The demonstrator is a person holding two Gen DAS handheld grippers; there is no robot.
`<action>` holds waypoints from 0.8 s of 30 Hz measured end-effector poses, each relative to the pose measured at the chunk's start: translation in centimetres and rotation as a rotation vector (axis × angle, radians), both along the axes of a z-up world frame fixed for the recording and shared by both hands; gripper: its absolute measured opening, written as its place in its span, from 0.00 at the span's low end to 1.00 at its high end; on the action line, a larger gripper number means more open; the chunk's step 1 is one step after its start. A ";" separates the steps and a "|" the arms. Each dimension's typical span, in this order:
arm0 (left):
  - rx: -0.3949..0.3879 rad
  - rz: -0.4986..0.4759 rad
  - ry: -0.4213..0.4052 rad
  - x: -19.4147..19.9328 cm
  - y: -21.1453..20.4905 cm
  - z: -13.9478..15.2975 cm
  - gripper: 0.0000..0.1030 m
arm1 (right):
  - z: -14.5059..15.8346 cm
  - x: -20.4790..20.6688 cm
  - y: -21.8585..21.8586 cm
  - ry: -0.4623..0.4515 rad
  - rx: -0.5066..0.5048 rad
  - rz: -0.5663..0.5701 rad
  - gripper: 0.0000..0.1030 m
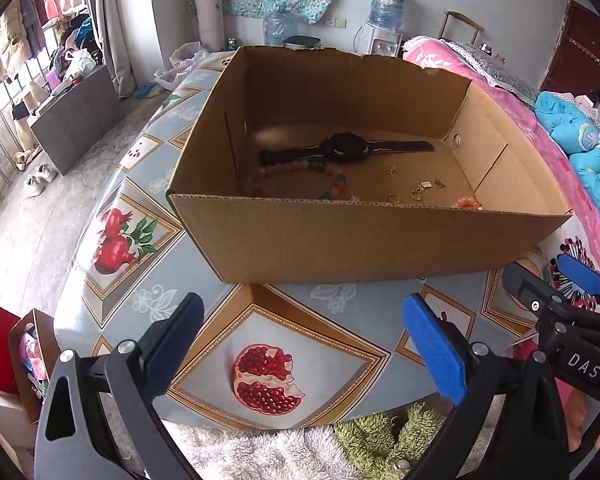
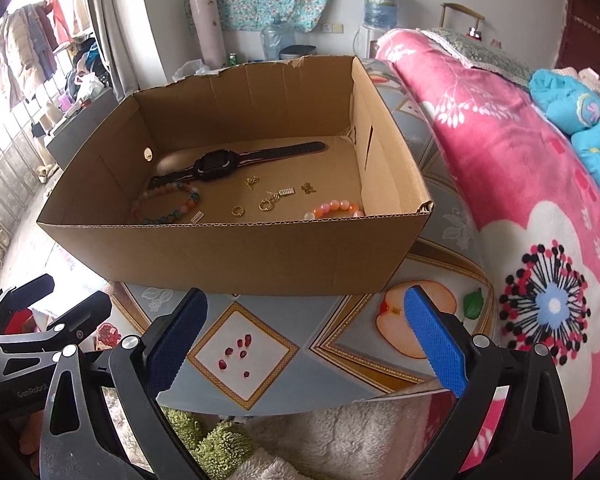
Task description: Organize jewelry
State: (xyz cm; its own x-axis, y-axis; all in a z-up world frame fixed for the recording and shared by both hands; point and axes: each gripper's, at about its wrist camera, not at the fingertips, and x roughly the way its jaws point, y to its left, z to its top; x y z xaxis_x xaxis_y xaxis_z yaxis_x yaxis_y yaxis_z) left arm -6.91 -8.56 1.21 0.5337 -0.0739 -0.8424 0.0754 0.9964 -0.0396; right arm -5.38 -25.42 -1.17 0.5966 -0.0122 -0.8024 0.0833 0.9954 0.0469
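Cardboard box [image 2: 228, 252] sits on the fruit-print tablecloth [image 2: 300, 360], ahead of both grippers, with all the jewelry on its floor. Black watch [image 2: 220, 166] lies lengthwise along the far wall; multicolour bead bracelet [image 2: 168, 204] near left, orange bead bracelet [image 2: 336, 209] near right, small gold pieces [image 2: 268, 202] between. Left gripper [image 1: 304, 344] and right gripper [image 2: 306, 344] both spread wide, holding nothing, short of the near wall. Right looks nearer the orange bracelet; any reach must clear that wall.

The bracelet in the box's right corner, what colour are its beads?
Orange and pale pink beads, clearest in the right wrist view.
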 end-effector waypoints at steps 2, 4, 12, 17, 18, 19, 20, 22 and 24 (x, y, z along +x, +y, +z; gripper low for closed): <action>-0.002 0.004 0.001 0.1 0.0 -0.1 0.95 | 0.1 -0.1 0.0 -0.002 -0.004 -0.001 0.92; -0.003 0.006 0.004 0.1 0.2 -0.1 0.95 | 0.1 -0.1 0.0 -0.004 -0.005 -0.002 0.92; 0.002 0.012 -0.002 0.1 0.3 -0.1 0.95 | -0.1 -0.1 0.1 0.003 -0.001 0.006 0.92; 0.000 0.017 0.001 0.0 0.4 -0.1 0.95 | -0.2 -0.2 0.5 0.007 0.000 0.021 0.92; 0.000 0.017 0.001 0.0 0.4 -0.1 0.95 | -0.2 -0.2 0.5 0.005 0.000 0.023 0.92; 0.000 0.017 0.001 0.0 0.4 -0.1 0.95 | -0.2 -0.2 0.5 0.003 -0.001 0.024 0.92; 0.001 0.018 0.001 0.0 0.4 -0.1 0.95 | -0.1 -0.2 0.5 0.001 -0.002 0.024 0.92; -0.001 0.018 0.002 0.0 0.4 -0.1 0.95 | -0.1 -0.3 0.5 -0.005 0.000 0.021 0.92; -0.002 0.021 0.004 0.0 0.5 -0.1 0.95 | 0.0 -0.3 0.4 -0.013 0.006 0.012 0.92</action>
State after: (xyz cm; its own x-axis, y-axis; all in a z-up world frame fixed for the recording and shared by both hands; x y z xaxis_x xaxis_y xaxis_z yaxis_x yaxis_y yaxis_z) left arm -6.94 -8.06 1.09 0.5318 -0.0643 -0.8444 0.0544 0.9976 -0.0417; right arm -5.71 -25.02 -1.22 0.6070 -0.0005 -0.7947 0.0712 0.9960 0.0538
